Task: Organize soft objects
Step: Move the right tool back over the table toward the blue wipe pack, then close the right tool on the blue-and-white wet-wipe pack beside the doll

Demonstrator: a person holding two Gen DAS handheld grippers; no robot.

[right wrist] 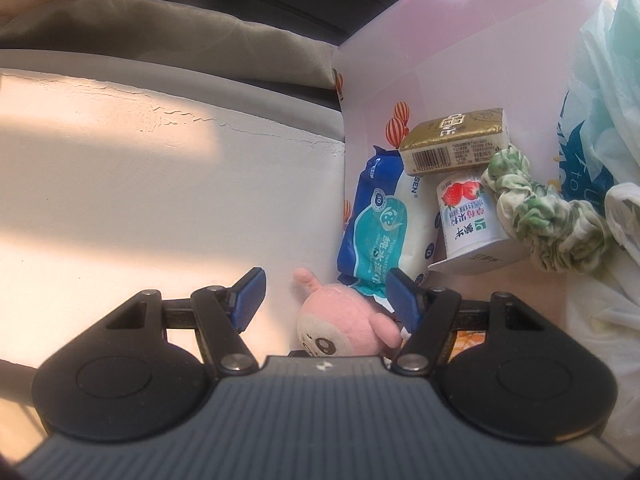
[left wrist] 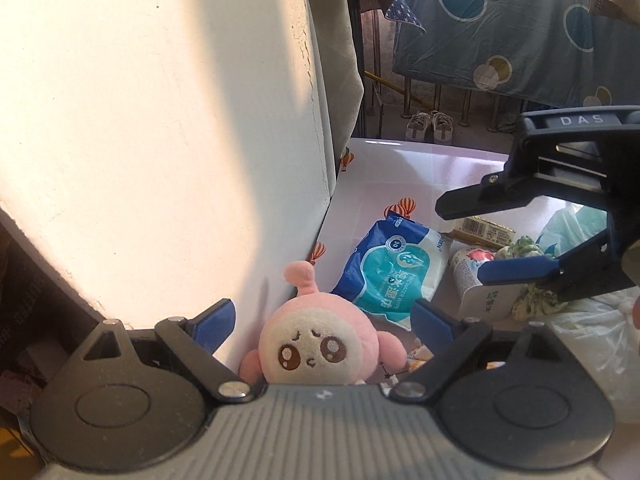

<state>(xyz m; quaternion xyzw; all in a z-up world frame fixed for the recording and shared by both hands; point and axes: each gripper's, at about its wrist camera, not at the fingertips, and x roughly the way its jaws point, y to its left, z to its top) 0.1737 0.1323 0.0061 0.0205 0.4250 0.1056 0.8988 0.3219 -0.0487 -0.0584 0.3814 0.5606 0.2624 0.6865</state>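
Note:
A pink plush toy (left wrist: 320, 344) with a cream face lies on the pink table against the white wall. My left gripper (left wrist: 323, 323) hangs over it, open, and its pads do not touch the toy. In the right wrist view the plush toy (right wrist: 340, 320) shows low between the fingers of my right gripper (right wrist: 326, 300), which is open and holds nothing. From the left wrist view the right gripper (left wrist: 470, 240) hovers above a strawberry yogurt cup (left wrist: 476, 280) and a green-and-white scrunchie (left wrist: 524, 246). The scrunchie (right wrist: 548, 220) lies beside the cup (right wrist: 472, 220).
A blue wet-wipes pack (left wrist: 392, 276) (right wrist: 376, 232) lies beyond the plush, with a gold carton (right wrist: 452, 140) behind it. Plastic bags (right wrist: 600, 80) crowd the right side. The white wall (left wrist: 160, 140) bounds the left. The pink table (left wrist: 400, 168) carries balloon prints.

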